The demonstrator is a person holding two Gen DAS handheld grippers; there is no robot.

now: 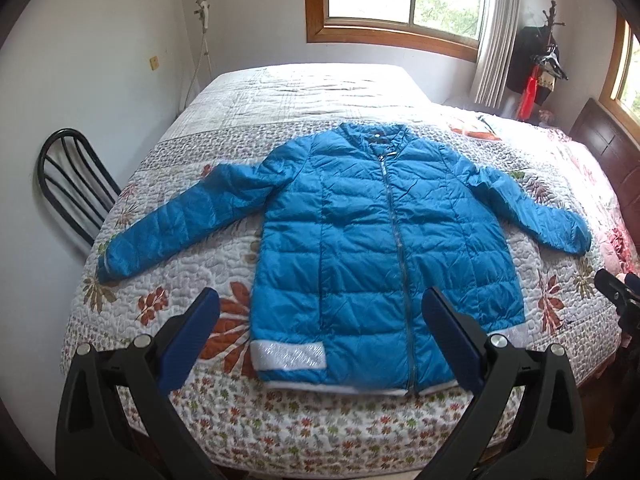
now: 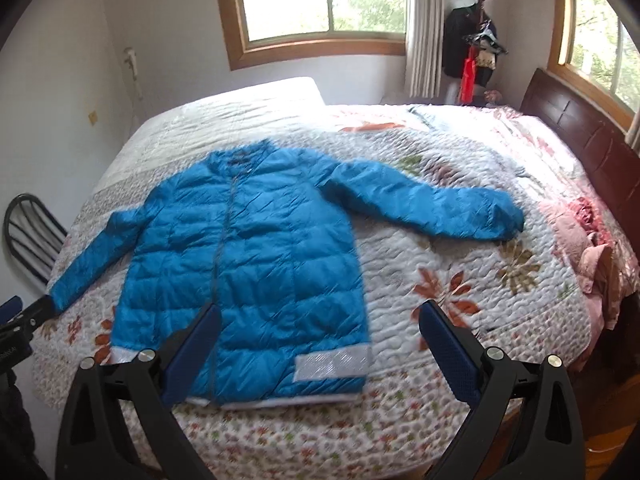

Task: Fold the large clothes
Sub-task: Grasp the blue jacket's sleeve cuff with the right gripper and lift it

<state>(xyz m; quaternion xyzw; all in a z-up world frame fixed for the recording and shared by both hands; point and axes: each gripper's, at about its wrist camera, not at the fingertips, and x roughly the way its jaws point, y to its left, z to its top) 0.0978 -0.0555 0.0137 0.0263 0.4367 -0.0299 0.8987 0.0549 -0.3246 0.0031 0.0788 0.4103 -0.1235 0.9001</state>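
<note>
Both hand-held grippers (image 1: 320, 336) (image 2: 320, 344) gape wide, empty, above jacket (image 1: 360, 240)

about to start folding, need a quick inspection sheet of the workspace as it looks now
surface: bed with floral quilt, flat, front edge near the tools
job's things: blue puffer jacket lying face up, zipped, both sleeves spread out, hem toward the camera
clutter: pink bedding bunched at the bed's right side, near the headboard
grippers: left tool open, above the hem, holding nothing; right tool open, above the jacket's lower right corner, holding nothing
cables: white cord hanging on the left wall
surroundings: black chair left of the bed, coat rack with clothes, two windows
</note>
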